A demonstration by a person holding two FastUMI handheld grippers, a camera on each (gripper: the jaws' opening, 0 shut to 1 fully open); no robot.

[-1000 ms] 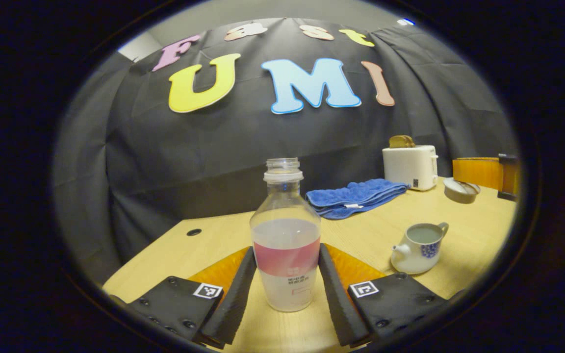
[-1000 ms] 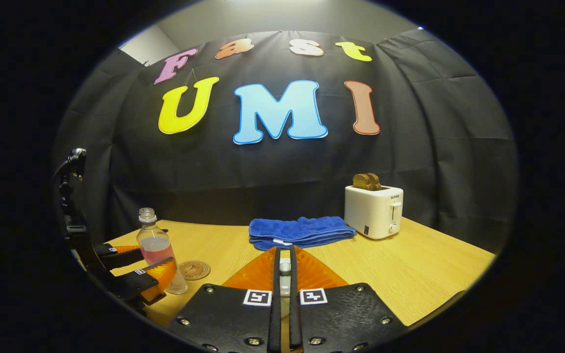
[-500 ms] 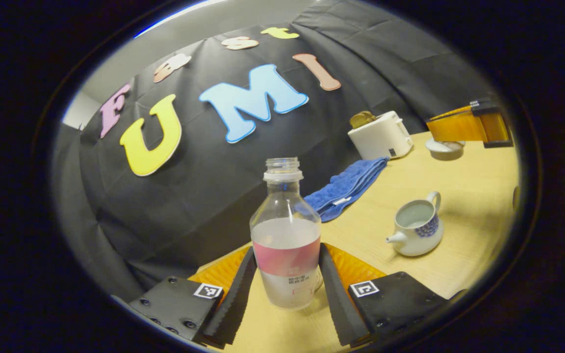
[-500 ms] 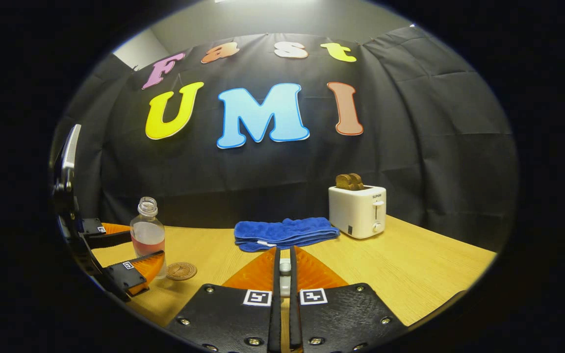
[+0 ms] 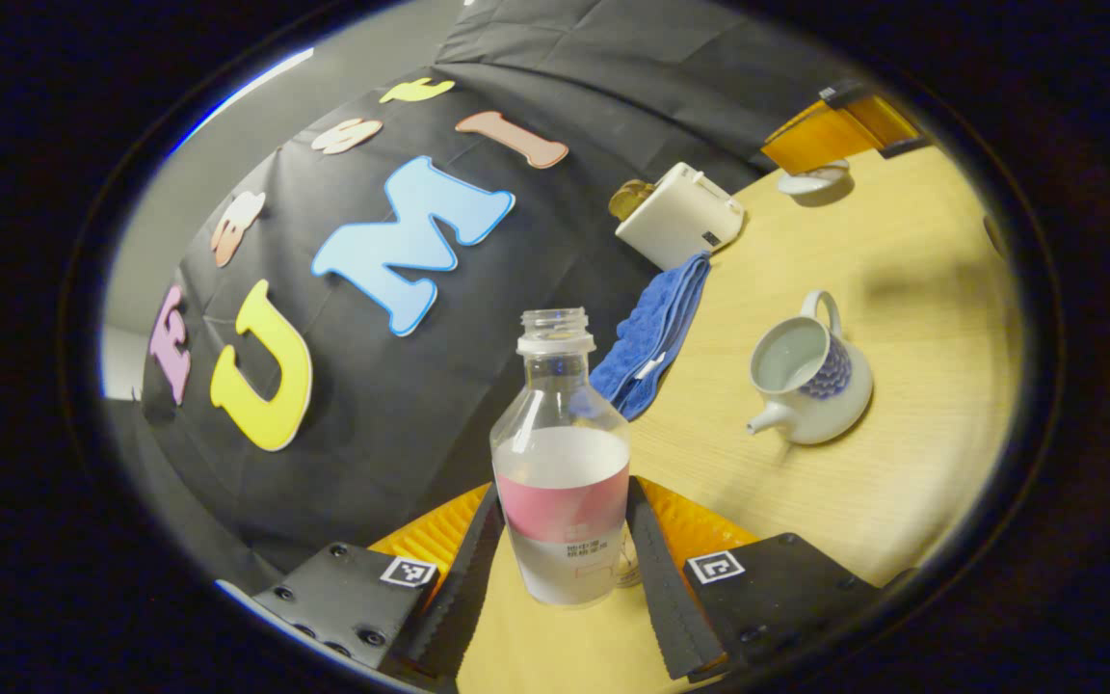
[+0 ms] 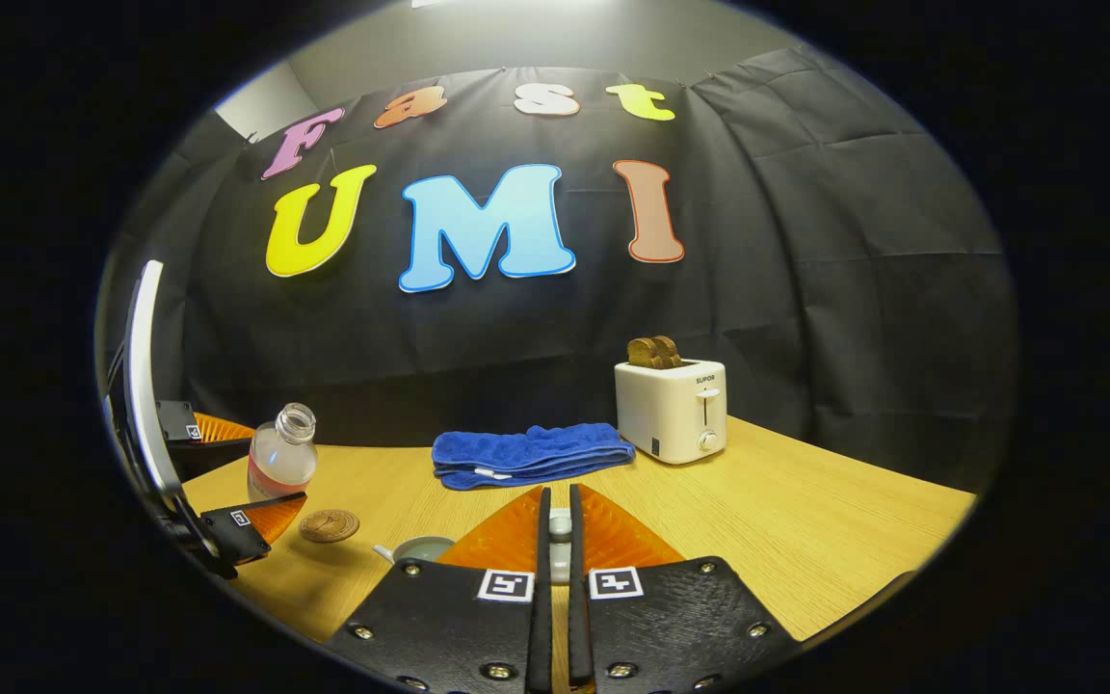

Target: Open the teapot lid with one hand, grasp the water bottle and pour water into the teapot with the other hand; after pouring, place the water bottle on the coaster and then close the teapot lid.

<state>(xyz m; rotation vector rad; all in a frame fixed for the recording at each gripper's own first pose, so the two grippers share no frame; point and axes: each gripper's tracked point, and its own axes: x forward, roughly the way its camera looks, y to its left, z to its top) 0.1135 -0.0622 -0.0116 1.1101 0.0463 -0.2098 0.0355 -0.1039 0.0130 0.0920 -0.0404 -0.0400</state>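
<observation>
In the left gripper view my left gripper (image 5: pixel 563 493) is shut on a clear water bottle (image 5: pixel 563 453) with a pink label, no cap and water to about half height. The bottle leans toward the open white teapot (image 5: pixel 808 371), which stands to its right on the table. The right gripper view has the same bottle (image 6: pixel 280 451) tilted in the left gripper (image 6: pixel 227 477) at the far left, beside a round brown coaster (image 6: pixel 329 525). My right gripper (image 6: pixel 559 496) is shut on the small knob of the teapot lid (image 6: pixel 561 525). The teapot's rim (image 6: pixel 420 547) peeks out just left of it.
A folded blue towel (image 6: pixel 526 453) and a white toaster (image 6: pixel 671 410) holding toast stand at the back of the wooden table (image 6: pixel 806 540). In the left gripper view the towel (image 5: pixel 656 333) and toaster (image 5: pixel 678 214) lie beyond the teapot.
My left gripper has tilted over with the bottle, bringing it closer to the teapot. The right gripper holds the lid as before, and the teapot's rim has come into its view.
</observation>
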